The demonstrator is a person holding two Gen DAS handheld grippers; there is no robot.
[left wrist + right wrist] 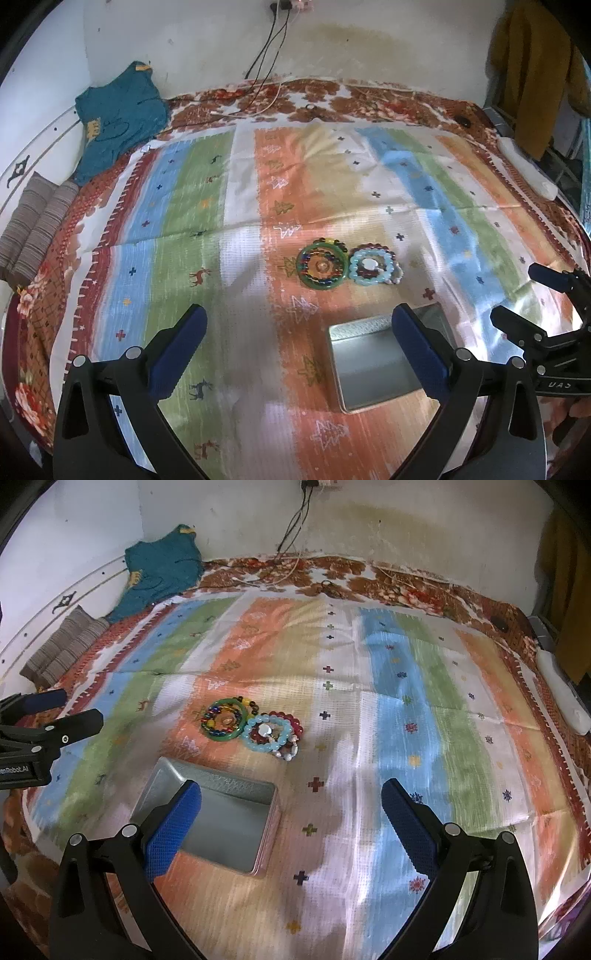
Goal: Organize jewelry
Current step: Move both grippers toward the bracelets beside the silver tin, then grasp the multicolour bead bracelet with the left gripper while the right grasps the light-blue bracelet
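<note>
two bracelet piles (255, 727), empty tin (218, 823), grippers wide

The near right corner of the metal tin (373, 365) sits behind a blue pad of the left gripper (300, 345), and in the right wrist view the right gripper (290, 821) covers its near left corner. The stacked bracelets (271, 734) overlap, so their count is unclear. The mustard cloth (532, 74) runs off the frame edge. The small dark things near the wall are too small to tell.
</note>
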